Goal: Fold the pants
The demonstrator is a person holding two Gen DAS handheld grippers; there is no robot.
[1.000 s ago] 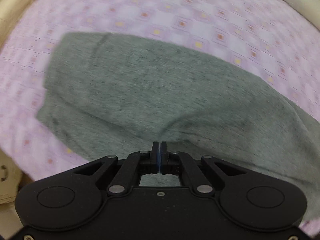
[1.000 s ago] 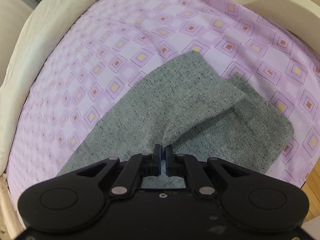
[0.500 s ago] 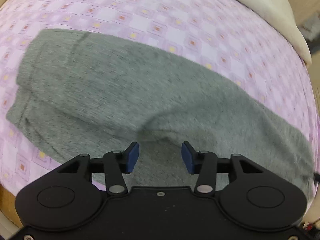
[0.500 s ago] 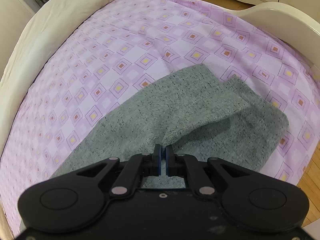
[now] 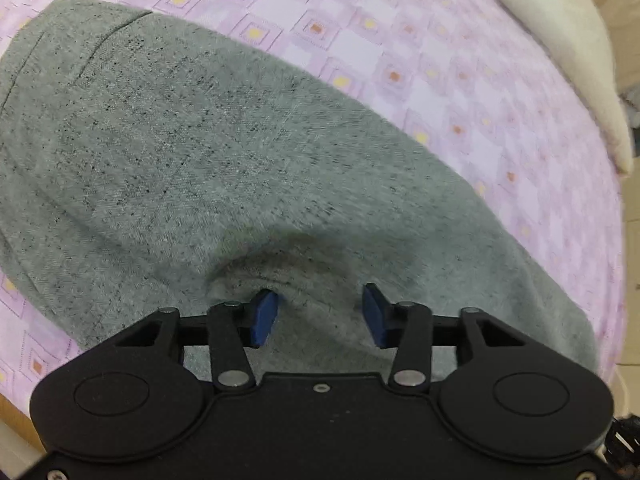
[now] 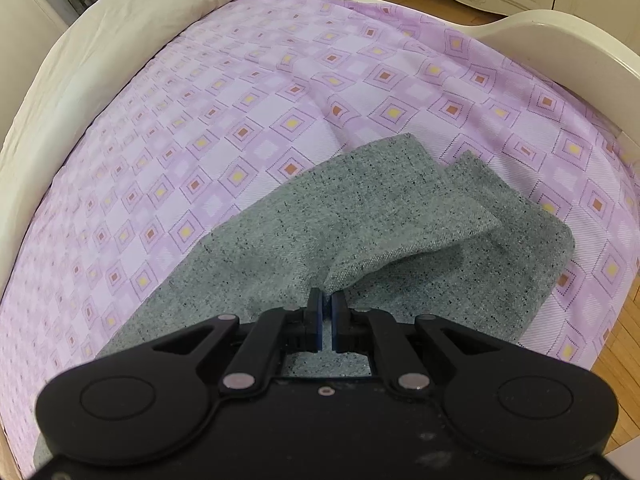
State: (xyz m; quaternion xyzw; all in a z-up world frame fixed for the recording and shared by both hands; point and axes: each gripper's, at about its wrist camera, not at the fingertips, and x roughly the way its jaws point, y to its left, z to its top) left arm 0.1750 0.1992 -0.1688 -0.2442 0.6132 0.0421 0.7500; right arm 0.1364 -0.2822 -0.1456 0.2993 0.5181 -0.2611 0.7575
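While the right gripper [image 6: 327,316] is clamped tight on a fold of the pants [image 6: 360,220], the left gripper [image 5: 320,314] has its blue pads [image 5: 264,318] standing apart, pressed down into the grey cloth with a puckered ridge of it rising just beyond them. Its jaws have just been closing in again after a wider spread, but they aren't pinching anything; the fabric sits between them and isn't squeezed.

The pants [image 5: 200,152] lie on a bed with a purple sheet [image 6: 240,120] printed in little squares. From the left wrist view the grey cloth fills most of the picture, the seamed end over at the far left, the sheet showing beyond and to the right. A cream duvet [image 5: 560,40] bunches at the far right edge.

From the right wrist view the two leg ends lie stacked just past the pads, the upper layer lifted into a flap where it's pinched, the lower one flat and poking out to the right. A cream bed frame [image 6: 560,40] curves around the far right, more cream bedding runs along the left, and wood floor [image 6: 616,360] shows at the near right.
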